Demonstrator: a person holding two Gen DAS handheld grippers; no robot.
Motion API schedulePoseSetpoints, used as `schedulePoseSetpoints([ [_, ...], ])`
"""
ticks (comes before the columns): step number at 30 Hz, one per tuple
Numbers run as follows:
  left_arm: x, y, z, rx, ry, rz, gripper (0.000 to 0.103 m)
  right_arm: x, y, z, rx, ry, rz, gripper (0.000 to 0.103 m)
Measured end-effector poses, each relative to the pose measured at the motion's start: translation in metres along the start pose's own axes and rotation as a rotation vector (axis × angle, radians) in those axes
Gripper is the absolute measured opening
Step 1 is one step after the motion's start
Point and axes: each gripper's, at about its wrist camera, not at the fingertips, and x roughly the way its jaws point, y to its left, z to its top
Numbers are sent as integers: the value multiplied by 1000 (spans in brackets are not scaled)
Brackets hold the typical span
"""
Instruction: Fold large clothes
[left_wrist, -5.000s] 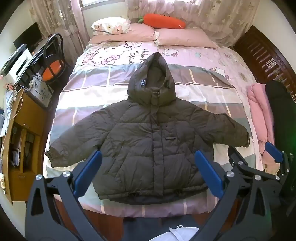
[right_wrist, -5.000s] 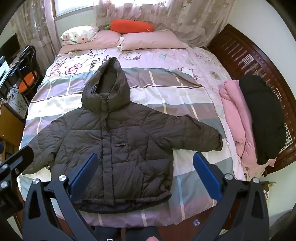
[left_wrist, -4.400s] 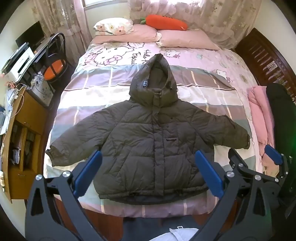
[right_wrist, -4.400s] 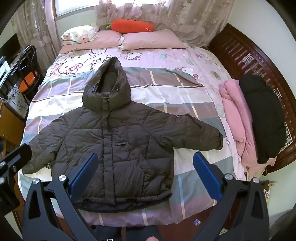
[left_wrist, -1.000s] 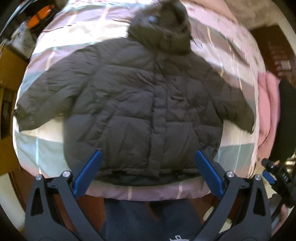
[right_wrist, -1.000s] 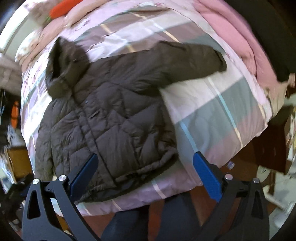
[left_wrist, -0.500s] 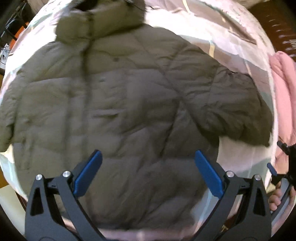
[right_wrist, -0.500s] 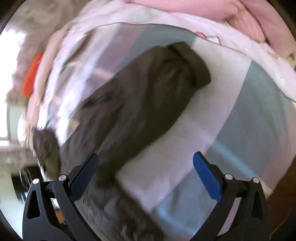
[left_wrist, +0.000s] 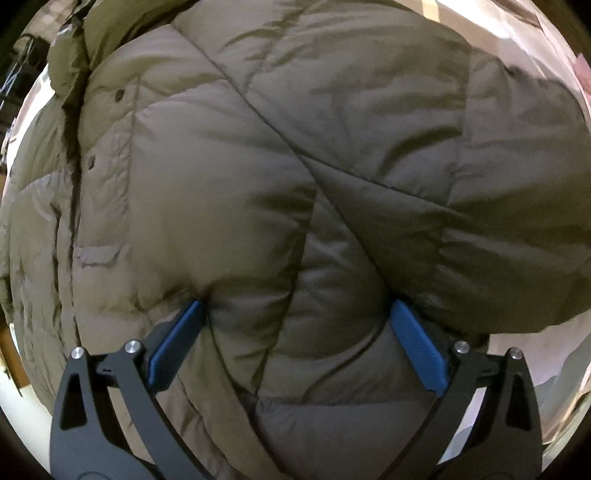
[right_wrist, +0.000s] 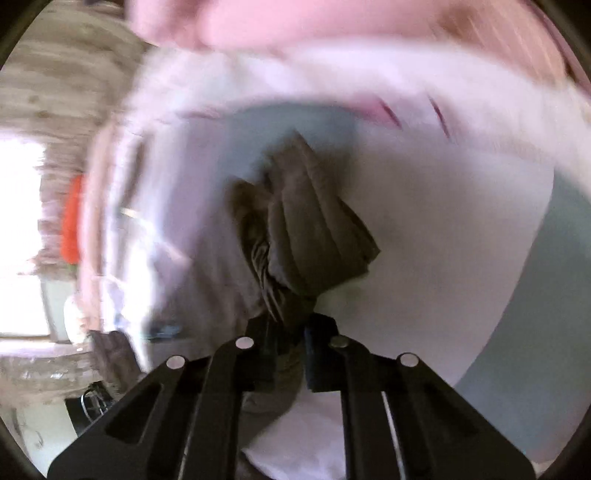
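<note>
A dark olive hooded puffer jacket (left_wrist: 258, 166) lies face up on the bed and fills the left wrist view. My left gripper (left_wrist: 295, 317) is open and pressed down into the jacket's right side near the armpit, with a bulge of padding between its blue fingers (left_wrist: 417, 347). My right gripper (right_wrist: 290, 332) is shut on the end of the jacket's right sleeve (right_wrist: 306, 221), which bunches up ahead of it over the bedspread. The right wrist view is blurred.
The bed has a striped pink, grey and white bedspread (right_wrist: 461, 240). A pink garment (right_wrist: 295, 22) lies at the bed's right edge. An orange carrot pillow (right_wrist: 70, 218) is far off by the curtains. A desk edge (left_wrist: 11, 365) shows at the left.
Both grippers came down from above the bed's foot onto the jacket. The left one has pushed into its right side. The right one has closed on the right sleeve's end.
</note>
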Motion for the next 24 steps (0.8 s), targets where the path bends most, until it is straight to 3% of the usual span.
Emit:
schedulePoseSetpoints([
  [3, 5, -4, 6, 10, 13, -37, 101, -25, 68, -12, -139, -27, 139, 8],
  [5, -11, 13, 3, -28, -18, -106, 99, -32, 122, -26, -236, 30, 274, 8],
  [8, -45, 57, -20, -94, -121, -110, 99, -33, 211, -77, -431, 143, 407, 8],
  [10, -56, 97, -38, -136, -141, -96, 99, -25, 262, -128, -565, 255, 463, 9],
  [12, -59, 136, -51, -181, -138, -72, 99, -7, 307, -200, -664, 450, 529, 14],
  [13, -58, 163, -58, -220, -130, -48, 99, -1, 319, -225, -696, 527, 555, 29],
  [14, -55, 185, -64, -253, -120, -32, 99, 8, 336, -271, -760, 672, 589, 43],
  [15, -53, 201, -67, -278, -112, -22, 99, 10, 341, -296, -803, 730, 584, 68],
  [16, -51, 225, -71, -320, -99, -6, 99, 9, 345, -318, -855, 737, 562, 76],
  [17, -50, 243, -74, -351, -92, 0, 99, 7, 346, -326, -882, 722, 554, 77],
  [19, -44, 284, -78, -421, -87, -19, 99, 5, 338, -328, -867, 689, 518, 97],
  [21, -37, 308, -73, -464, -83, -61, 99, 13, 314, -315, -775, 671, 455, 100],
  [23, -41, 326, -78, -478, -77, -99, 99, 34, 282, -294, -661, 660, 311, 100],
  [24, -36, 327, -68, -480, -81, -130, 99, 45, 258, -282, -592, 648, 195, 100],
])
